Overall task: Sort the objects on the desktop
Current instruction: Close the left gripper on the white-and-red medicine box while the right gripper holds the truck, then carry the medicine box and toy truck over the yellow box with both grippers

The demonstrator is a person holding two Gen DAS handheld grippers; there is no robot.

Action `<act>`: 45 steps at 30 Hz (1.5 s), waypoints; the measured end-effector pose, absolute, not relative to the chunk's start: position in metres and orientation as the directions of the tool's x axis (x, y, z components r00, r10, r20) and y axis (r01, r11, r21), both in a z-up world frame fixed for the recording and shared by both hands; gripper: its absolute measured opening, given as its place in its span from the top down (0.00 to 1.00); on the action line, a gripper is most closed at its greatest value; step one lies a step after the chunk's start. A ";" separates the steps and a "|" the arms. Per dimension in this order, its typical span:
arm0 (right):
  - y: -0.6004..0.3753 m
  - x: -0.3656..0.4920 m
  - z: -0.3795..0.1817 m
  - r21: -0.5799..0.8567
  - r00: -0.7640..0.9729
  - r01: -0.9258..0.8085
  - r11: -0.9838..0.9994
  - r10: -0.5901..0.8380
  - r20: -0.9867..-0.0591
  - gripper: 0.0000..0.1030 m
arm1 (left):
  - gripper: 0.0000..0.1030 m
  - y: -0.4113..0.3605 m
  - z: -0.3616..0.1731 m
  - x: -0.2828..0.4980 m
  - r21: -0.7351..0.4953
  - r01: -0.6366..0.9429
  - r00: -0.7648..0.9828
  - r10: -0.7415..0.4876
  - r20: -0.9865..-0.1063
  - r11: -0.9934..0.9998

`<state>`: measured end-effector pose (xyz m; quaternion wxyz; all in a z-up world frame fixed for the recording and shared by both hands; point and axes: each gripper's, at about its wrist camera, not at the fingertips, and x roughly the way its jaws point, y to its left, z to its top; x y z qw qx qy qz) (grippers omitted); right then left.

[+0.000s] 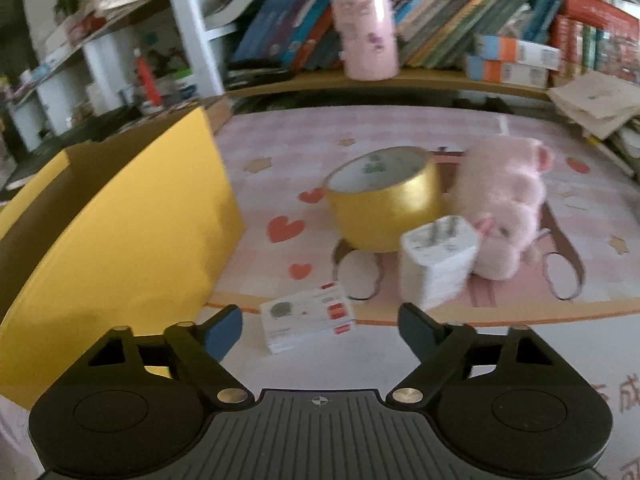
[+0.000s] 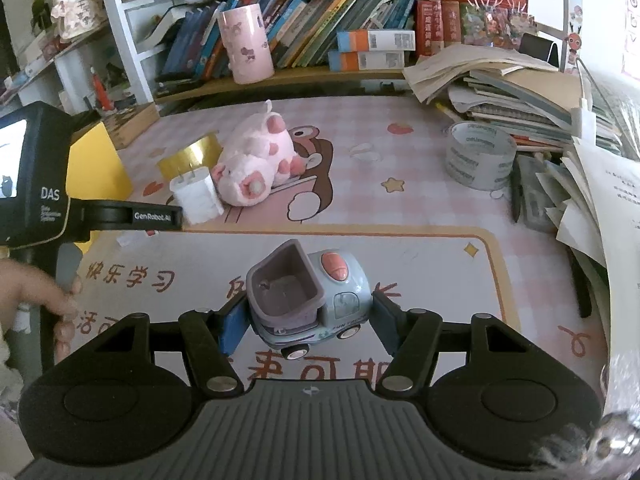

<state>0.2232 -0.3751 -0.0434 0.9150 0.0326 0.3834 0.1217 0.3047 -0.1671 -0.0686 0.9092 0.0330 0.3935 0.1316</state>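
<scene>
Toy truck [image 2: 306, 306], desk mat near edge: your right gripper [image 2: 310, 320] brackets its sides, pads about touching, for a lift toward the yellow box [image 1: 120, 232]; your left gripper [image 1: 320, 330] hangs released above the card pack [image 1: 308, 318].

Yellow box [image 1: 120, 240] walls the left; white charger [image 1: 438, 264] blocks ahead.

The black housing of the left gripper [image 2: 44, 184] carries the letters "DAS" in white, and its arm reads "GenRobot.AI". The desk mat [image 2: 160, 280] shows orange Chinese characters "快乐学习", with further large characters partly hidden. The toy truck [image 2: 308, 304] bears "FUN TRUCK" low on its side; print on the books and tape is too small to read.
</scene>
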 end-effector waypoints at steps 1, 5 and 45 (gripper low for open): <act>-0.376 0.223 -0.044 0.152 0.676 -0.196 0.969 0.246 -0.695 0.41 | 0.24 -0.164 -0.070 0.305 0.159 -0.227 0.652 0.271 -0.708 0.961; -0.380 0.220 -0.044 0.147 0.676 -0.187 0.971 0.236 -0.698 0.41 | 0.31 -0.151 -0.075 0.309 0.121 -0.264 0.628 0.266 -0.732 0.957; -0.354 0.199 -0.035 0.163 0.677 -0.260 0.952 0.300 -0.672 0.41 | 0.47 -0.172 -0.003 0.218 -0.075 0.079 0.754 -0.109 -0.648 0.994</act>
